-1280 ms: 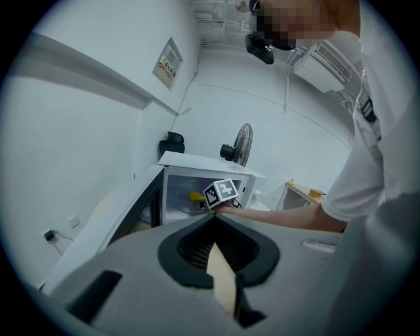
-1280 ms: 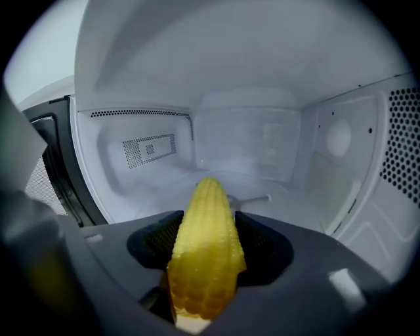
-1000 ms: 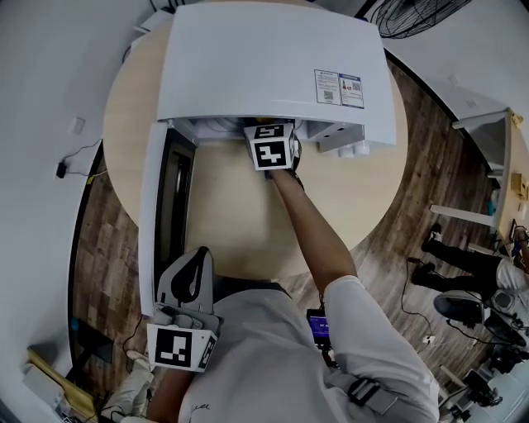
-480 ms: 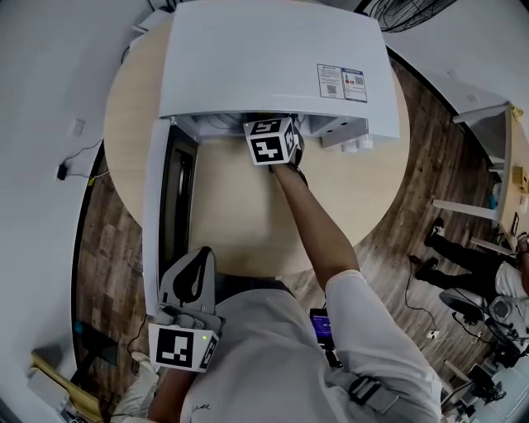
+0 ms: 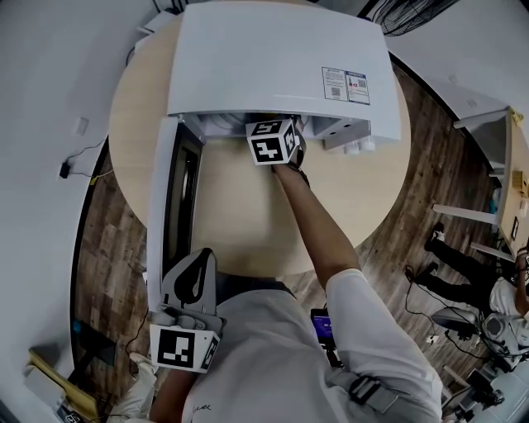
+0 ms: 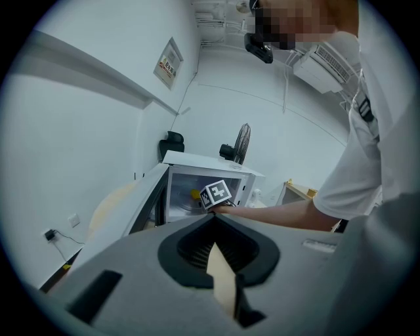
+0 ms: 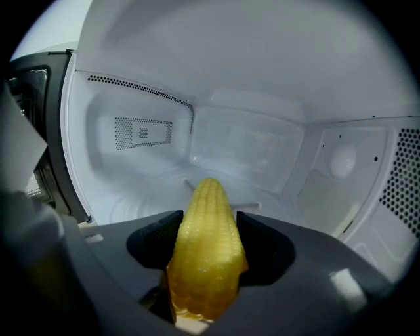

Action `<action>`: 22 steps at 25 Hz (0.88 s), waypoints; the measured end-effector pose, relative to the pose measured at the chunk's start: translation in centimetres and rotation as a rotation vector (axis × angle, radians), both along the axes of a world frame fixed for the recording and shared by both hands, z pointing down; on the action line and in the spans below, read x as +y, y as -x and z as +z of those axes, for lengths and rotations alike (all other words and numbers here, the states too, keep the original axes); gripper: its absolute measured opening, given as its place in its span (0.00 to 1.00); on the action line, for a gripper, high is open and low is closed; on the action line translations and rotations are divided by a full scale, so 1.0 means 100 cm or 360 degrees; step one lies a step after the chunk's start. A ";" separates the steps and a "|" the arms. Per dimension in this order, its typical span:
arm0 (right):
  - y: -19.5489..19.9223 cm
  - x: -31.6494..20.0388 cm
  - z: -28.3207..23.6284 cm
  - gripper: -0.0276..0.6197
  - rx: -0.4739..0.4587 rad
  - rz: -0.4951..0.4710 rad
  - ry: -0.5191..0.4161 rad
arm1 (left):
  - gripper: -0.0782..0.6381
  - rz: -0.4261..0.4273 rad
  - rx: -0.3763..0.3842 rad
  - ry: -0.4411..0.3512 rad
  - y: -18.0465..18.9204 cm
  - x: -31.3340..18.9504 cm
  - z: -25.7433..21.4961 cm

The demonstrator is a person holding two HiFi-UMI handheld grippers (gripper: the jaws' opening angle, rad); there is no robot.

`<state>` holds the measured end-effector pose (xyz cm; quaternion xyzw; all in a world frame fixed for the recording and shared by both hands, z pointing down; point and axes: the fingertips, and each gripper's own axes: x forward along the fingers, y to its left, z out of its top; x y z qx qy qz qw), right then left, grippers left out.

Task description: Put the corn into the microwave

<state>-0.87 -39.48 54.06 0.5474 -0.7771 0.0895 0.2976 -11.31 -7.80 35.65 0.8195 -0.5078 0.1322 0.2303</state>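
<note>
A yellow corn cob [image 7: 207, 249] stands tip-forward between the jaws of my right gripper [image 7: 209, 218], which is shut on it inside the white microwave cavity [image 7: 249, 144]. It hangs above the cavity floor. In the head view only that gripper's marker cube [image 5: 271, 142] shows at the mouth of the microwave [image 5: 277, 58]; the jaws and corn are hidden under its top. The door [image 5: 161, 206] stands swung open to the left. My left gripper [image 5: 199, 254] is held low by the person's body, shut and with nothing in it. From its view [image 6: 211, 220] the corn [image 6: 195, 194] shows as a small yellow spot inside.
The microwave sits on a round wooden table [image 5: 240, 215] over a plank floor. A fan [image 5: 413, 12] stands behind it, a white shelf unit [image 5: 488, 165] at the right, and another person's legs [image 5: 463, 264] beyond the table. Perforated vents [image 7: 403, 177] line the cavity's right wall.
The right gripper's marker cube has rolled a little at the microwave's mouth while staying in place. The left gripper has not moved.
</note>
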 end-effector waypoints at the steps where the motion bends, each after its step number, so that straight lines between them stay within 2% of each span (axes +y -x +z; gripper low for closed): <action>1: 0.000 0.000 0.000 0.45 -0.0010 -0.0004 0.0009 | 0.09 -0.0002 0.0000 -0.0002 0.000 0.000 0.000; 5: -0.001 0.002 -0.002 0.51 -0.0045 -0.0007 0.0018 | 0.09 -0.0009 0.0003 -0.0008 -0.001 0.003 -0.002; 22: -0.015 0.031 -0.036 0.50 -0.0212 0.0026 -0.0008 | 0.09 -0.0012 -0.0007 -0.0080 -0.022 0.024 -0.014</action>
